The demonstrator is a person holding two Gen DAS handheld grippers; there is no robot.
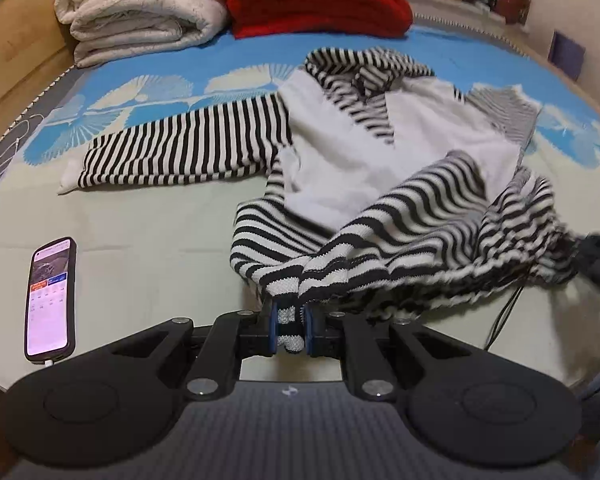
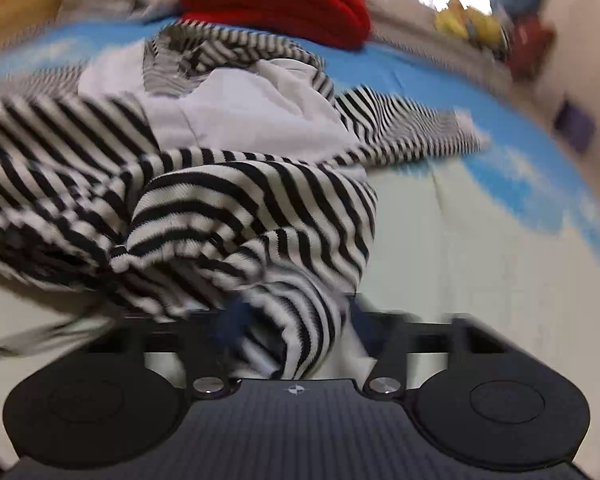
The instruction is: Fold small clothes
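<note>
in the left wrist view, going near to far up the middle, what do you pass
left tool shut on the striped hem → striped top with white front → blue patterned bedspread → red blanket

Striped garment (image 2: 236, 200) in right tongs (image 2: 292, 332)

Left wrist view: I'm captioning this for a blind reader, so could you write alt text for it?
The left gripper is shut on the hem of a black-and-white striped top lying rumpled on a blue-patterned bed, one sleeve stretched left. A lit phone lies nearby; folded cream blankets and a red one sit behind.
</note>
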